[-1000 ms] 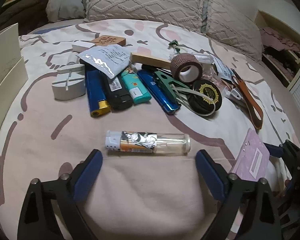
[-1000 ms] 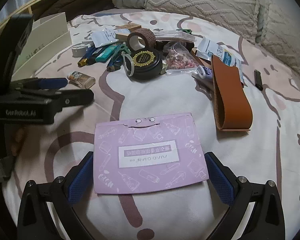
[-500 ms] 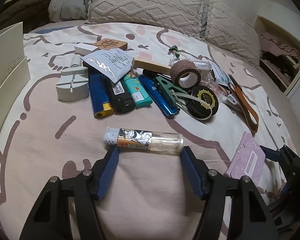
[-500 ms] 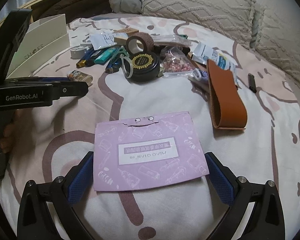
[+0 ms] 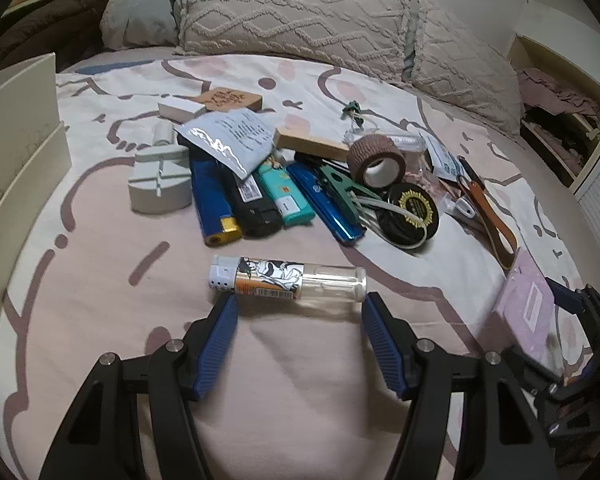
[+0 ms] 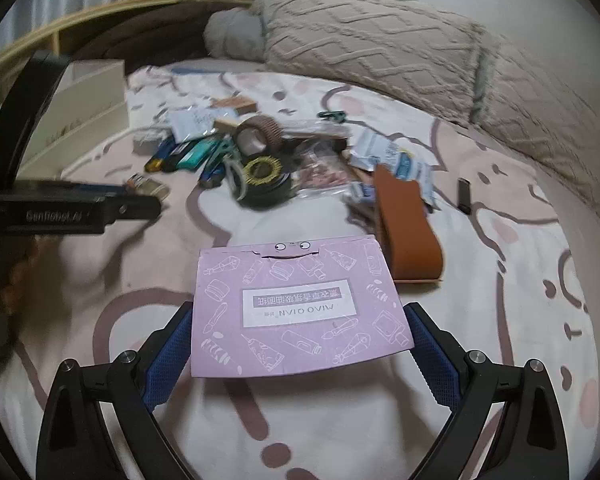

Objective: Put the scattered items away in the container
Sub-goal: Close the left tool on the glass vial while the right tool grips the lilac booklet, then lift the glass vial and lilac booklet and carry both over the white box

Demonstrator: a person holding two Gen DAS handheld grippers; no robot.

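Observation:
A clear lighter [image 5: 288, 282] with a cartoon label lies crosswise on the pink bedsheet, also visible as the lighter [image 6: 148, 186] in the right wrist view. My left gripper [image 5: 300, 300] is shut on it lengthwise, one blue pad at each end. My right gripper [image 6: 300, 312] is shut on a flat purple packet [image 6: 300, 304], held by its side edges and tilted up off the bed. The same purple packet [image 5: 530, 308] shows at the right of the left wrist view. An open cream box [image 5: 16, 128] stands at the bed's left edge.
A pile lies mid-bed: several lighters [image 5: 214, 196], a grey block [image 5: 160, 184], a foil sachet [image 5: 228, 140], a brown tape roll [image 5: 376, 158], a black round tin [image 5: 414, 208] and a tan leather strap [image 6: 404, 224]. Knitted pillows [image 5: 300, 12] line the far side.
The left jaws closed in from wide apart onto the two ends of the clear lighter. The right gripper rose slightly and tipped up with the purple packet in it.

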